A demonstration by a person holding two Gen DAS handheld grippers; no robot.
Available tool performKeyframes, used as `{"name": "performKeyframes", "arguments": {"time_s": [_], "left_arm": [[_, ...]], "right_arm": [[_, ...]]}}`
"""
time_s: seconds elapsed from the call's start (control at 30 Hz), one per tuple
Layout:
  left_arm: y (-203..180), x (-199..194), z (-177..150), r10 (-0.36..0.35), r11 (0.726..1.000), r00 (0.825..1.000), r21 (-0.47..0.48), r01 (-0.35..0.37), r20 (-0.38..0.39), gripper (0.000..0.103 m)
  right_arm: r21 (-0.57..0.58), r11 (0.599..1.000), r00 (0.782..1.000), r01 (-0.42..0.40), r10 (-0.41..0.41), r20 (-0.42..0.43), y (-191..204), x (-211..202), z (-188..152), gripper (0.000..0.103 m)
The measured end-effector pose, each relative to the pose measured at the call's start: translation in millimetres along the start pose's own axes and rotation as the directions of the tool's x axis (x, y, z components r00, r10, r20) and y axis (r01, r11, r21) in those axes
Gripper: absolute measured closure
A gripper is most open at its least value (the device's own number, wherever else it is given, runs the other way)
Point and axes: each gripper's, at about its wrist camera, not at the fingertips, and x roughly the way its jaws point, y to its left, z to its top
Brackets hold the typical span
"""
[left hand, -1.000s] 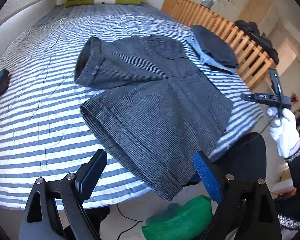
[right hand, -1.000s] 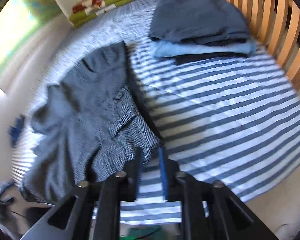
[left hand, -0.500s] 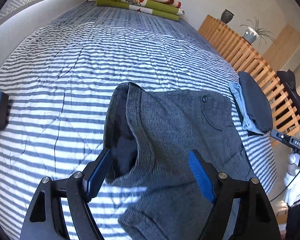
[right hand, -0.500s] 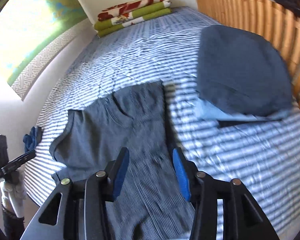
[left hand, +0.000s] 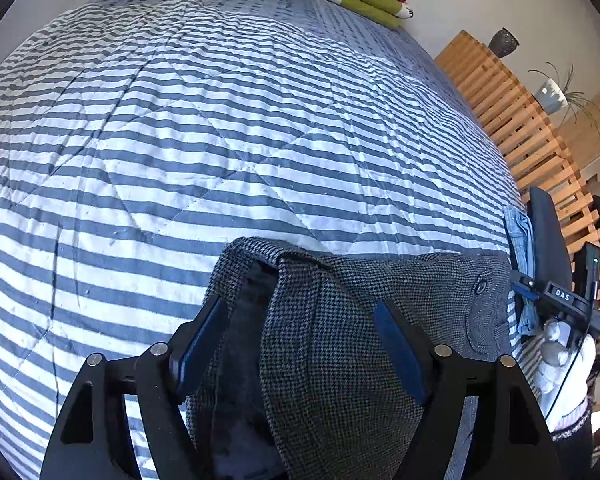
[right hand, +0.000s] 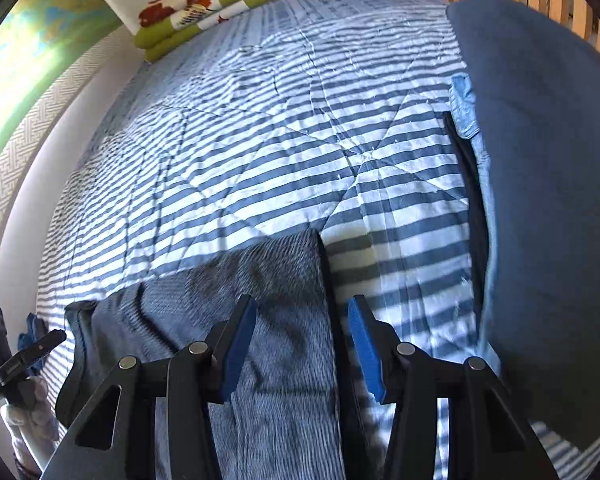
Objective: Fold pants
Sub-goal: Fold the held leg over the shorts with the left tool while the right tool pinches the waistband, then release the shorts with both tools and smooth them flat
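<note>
Grey checked shorts [left hand: 340, 340] lie flat on the striped quilt [left hand: 220, 120]. My left gripper [left hand: 300, 344] hovers low over one leg, open, its blue pads either side of the dark leg opening [left hand: 252, 292]. In the right wrist view the same shorts [right hand: 284, 360] run under my right gripper [right hand: 300, 348], which is open and straddles the shorts' right edge [right hand: 324, 272]. No cloth is pinched in either one. Each gripper shows at the edge of the other's view, held by a white-gloved hand [left hand: 560, 368].
A stack of folded clothes [right hand: 540, 160], dark blue over light denim, sits close on the right by the wooden slatted rail [left hand: 520, 120]. Folded green and red blankets [right hand: 220, 4] lie at the bed's head. A small blue item [right hand: 32, 328] lies at the left edge.
Both grippers have come forward and down onto the shorts. The right gripper, nearly shut a second ago, has opened wide. The shorts lie where they were.
</note>
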Motion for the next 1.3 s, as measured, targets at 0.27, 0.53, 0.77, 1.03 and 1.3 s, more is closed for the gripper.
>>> {"name": "performKeyframes", "arguments": {"time_s": [0.27, 0.53, 0.77, 1.03, 1.3], "left_arm": [[2.1, 7.6, 2.1, -0.032, 0.999, 0.999, -0.006, 0.032, 0.011, 0.100], [10.4, -54.6, -8.2, -0.052, 0.999, 0.987, 0.005, 0.051, 0.151, 0.101], [12.9, -40.6, 19.4, 0.044, 0.999, 0.983, 0.012, -0.046, 0.181, 0.097], [52.6, -60.1, -1.6, 0.051, 0.996, 0.987, -0.076, -0.040, 0.155, 0.081], [24.9, -64.6, -100.5, -0.116, 0.993, 0.993, 0.020, 0.116, -0.013, 0.036]], "right_arm": [[0.103, 0.989, 0.993, -0.109, 0.113, -0.039, -14.8, 32.3, 16.9, 0.061], [0.021, 0.992, 0.991, -0.124, 0.122, 0.062, 4.4, 0.6, 17.4, 0.099], [-0.085, 0.996, 0.967, 0.014, 0.008, 0.256, 33.3, -31.9, 23.9, 0.099], [-0.126, 0.980, 0.980, 0.157, -0.139, 0.143, 32.7, 9.7, 28.4, 0.079], [-0.167, 0.986, 0.994, -0.001, 0.020, 0.109, 32.2, -47.1, -17.1, 0.075]]}}
